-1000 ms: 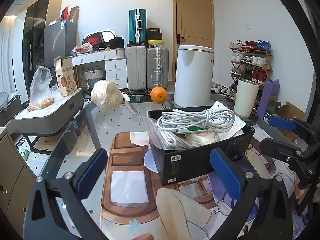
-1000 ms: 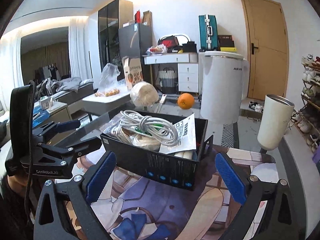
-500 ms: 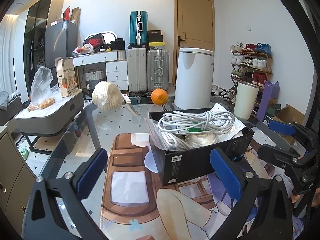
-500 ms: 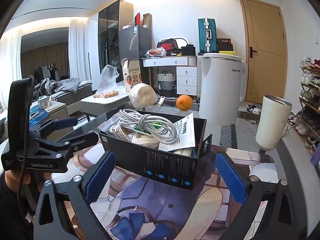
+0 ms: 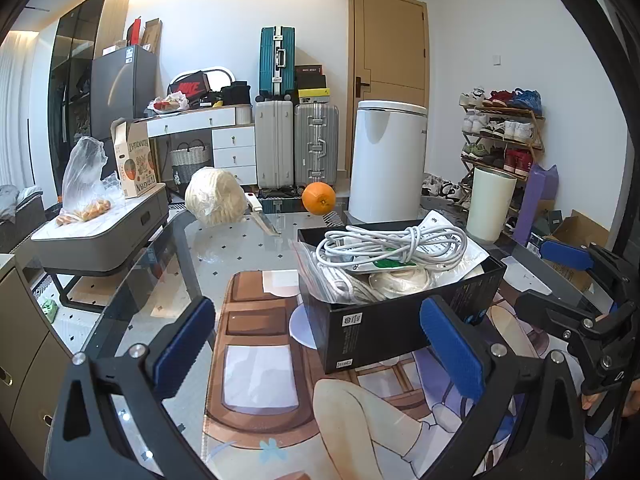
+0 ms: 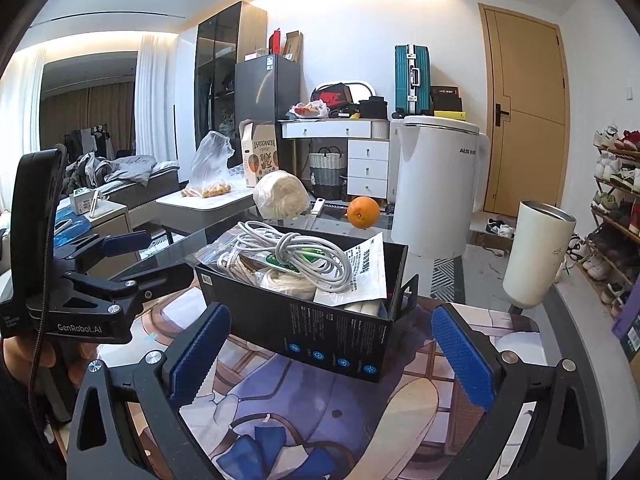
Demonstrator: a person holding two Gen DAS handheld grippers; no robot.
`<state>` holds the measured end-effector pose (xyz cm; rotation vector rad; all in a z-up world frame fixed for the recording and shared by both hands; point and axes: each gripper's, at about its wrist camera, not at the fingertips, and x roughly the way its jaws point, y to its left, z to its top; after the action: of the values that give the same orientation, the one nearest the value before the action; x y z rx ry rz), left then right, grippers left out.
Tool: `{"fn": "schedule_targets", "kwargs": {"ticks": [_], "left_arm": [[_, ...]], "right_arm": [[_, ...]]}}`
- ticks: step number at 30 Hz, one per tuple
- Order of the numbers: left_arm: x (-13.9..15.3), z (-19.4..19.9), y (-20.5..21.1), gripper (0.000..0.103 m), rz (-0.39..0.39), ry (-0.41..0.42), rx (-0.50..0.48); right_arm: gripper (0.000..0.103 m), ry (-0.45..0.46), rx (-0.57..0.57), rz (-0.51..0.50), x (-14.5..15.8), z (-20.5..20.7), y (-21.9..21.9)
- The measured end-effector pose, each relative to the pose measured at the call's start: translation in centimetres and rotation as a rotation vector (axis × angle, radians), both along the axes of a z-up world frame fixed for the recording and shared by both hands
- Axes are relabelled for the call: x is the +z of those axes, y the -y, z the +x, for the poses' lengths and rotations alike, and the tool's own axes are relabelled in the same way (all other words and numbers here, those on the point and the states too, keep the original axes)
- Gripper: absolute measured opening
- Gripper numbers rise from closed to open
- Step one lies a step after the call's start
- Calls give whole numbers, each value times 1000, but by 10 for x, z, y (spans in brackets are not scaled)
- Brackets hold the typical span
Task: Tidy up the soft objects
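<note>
A black open box sits on a printed desk mat. It holds a coiled white cable, plastic bags, a printed packet and a ball of pale cord. My left gripper is open and empty, in front of the box's left corner. My right gripper is open and empty, in front of the box's near side. Each gripper shows in the other's view, the right one and the left one.
A wrapped pale bundle, a knife and an orange lie at the glass table's far end. A cream tumbler stands to the right. A white bin, suitcases and a shoe rack stand behind.
Both views have shifted only slightly; the right gripper has drifted a little lower in the left wrist view. The box and its contents have not moved.
</note>
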<state>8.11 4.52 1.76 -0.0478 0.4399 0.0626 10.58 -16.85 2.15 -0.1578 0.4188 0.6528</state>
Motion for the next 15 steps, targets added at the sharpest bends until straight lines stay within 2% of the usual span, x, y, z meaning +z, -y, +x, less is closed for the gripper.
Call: {"fn": "schedule_targets", "kwargs": {"ticks": [15], "left_arm": [[1, 0, 1, 103, 4, 5, 1]], "right_arm": [[102, 7, 0, 8, 0, 0, 1]]}}
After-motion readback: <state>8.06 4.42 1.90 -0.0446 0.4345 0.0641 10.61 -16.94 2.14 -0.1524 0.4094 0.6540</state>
